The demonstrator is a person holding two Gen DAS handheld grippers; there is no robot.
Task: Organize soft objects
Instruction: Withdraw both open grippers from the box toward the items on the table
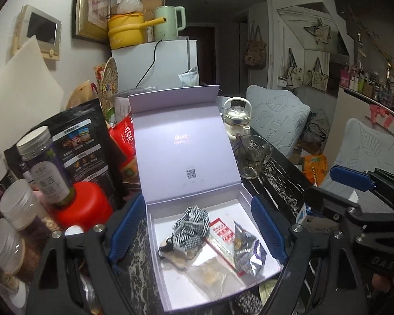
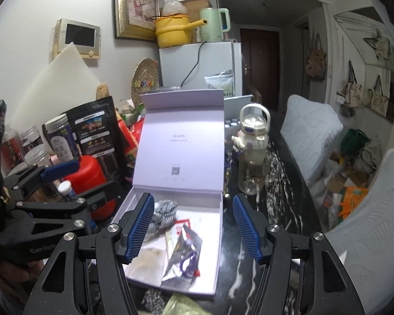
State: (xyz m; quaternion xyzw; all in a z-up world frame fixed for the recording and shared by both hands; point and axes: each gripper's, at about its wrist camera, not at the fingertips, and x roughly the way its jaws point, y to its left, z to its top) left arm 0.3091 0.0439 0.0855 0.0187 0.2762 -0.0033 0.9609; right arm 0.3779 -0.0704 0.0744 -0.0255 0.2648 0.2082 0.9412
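A lavender box lies open on the dark marble table, its lid standing upright. Inside lie a black-and-white checked cloth, a red-and-white packet, a silvery foil pouch and a clear bag with something beige. My left gripper is open and empty, its blue pads either side of the box. My right gripper is open and empty over the box. Another checked cloth lies in front of the box.
Jars, a red canister and snack bags crowd the left. A glass cup and a white bottle stand right of the box. Cushioned chairs line the table's right side.
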